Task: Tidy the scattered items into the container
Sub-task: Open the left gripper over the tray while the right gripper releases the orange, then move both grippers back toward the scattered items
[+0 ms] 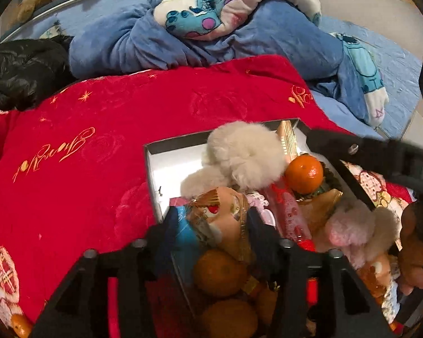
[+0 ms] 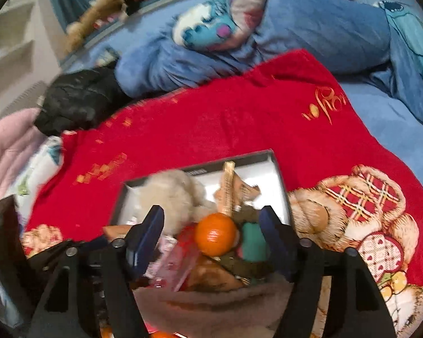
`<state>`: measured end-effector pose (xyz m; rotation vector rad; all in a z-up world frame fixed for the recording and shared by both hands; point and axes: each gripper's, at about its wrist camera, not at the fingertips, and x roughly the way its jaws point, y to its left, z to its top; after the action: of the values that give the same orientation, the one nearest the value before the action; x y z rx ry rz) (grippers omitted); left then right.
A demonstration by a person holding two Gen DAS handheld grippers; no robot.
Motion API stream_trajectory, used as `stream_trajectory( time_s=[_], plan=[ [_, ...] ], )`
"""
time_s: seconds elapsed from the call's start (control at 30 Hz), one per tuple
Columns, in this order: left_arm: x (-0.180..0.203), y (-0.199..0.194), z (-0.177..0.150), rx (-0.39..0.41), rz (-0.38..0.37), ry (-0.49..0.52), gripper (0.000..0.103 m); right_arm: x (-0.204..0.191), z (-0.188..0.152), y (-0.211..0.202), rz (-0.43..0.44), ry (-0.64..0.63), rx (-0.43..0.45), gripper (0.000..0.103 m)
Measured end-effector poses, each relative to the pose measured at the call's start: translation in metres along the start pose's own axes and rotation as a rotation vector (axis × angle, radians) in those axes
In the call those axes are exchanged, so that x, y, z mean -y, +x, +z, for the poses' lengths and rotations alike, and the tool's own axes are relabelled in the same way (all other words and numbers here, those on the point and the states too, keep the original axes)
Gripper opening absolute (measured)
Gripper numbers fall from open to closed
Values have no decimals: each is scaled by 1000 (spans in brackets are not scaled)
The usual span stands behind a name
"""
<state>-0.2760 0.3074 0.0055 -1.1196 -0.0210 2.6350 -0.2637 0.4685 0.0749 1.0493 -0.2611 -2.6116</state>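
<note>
Both grippers hang over the box [image 1: 152,152], which sits on the red blanket [image 1: 84,129] spread across the bed.

The left gripper [image 1: 211,219] has its fingers [image 1: 169,219] parted about halfway, and a gold-edged snack packet [image 1: 225,211] sits right between them. Whether the pads press on that packet cannot be told from this angle; the near finger overlaps its edge, the far one stands just beside it. Under the gripper body lie two dull orange fruits [image 1: 220,273], in shadow.

The right gripper [image 2: 211,233] is spread wider, its blue-padded fingers [image 2: 146,233] standing well clear on either side of a bright tangerine [image 2: 215,233]. Neither pad touches the fruit; it rests on the heap in the box, with a teal item [image 2: 252,242] just beside it and a clear pink wrapper [image 2: 177,262] towards the left finger. This gripper holds nothing.

In the left view the same tangerine [image 1: 304,174] lies next to a cream fluffy toy [image 1: 245,152], with a pink fluffy toy [image 1: 349,225] nearer the edge. The box is crowded, its white bottom bare only in the far corner. A crumpled blue duvet [image 1: 239,50] lies behind the blanket.
</note>
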Motion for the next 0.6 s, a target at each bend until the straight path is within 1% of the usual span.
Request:
stream_trajectory(
  time_s=[0.03,0.07,0.1,0.13,0.2,0.3,0.4,0.5,0.57,0.6],
  plan=[
    [0,-1,0,4,-13,4,68,-1,0,-6,15,-2,32,75],
    [0,-4,0,9,-28,11,73,-2,0,-10,18,-3,52,87],
    [2,-7,1,19,-41,23,86,-3,0,-14,24,-6,70,101],
    [4,-11,1,32,-39,34,103,-4,-1,-18,38,-16,88,103],
    [7,-18,1,65,3,59,103,-5,-1,-22,52,-24,101,103],
    [4,-24,2,80,4,48,103,0,-2,-30,29,-11,143,103],
    [0,-31,2,112,27,36,103,2,-4,-43,17,2,196,103],
    [-5,-48,1,141,11,33,103,-5,-9,-58,-9,-20,225,103],
    [-4,-64,2,173,-19,53,103,-20,-12,-69,-35,-68,242,103],
    [-3,-72,1,177,-20,58,103,-29,-13,-73,-40,-89,249,103]
  ],
)
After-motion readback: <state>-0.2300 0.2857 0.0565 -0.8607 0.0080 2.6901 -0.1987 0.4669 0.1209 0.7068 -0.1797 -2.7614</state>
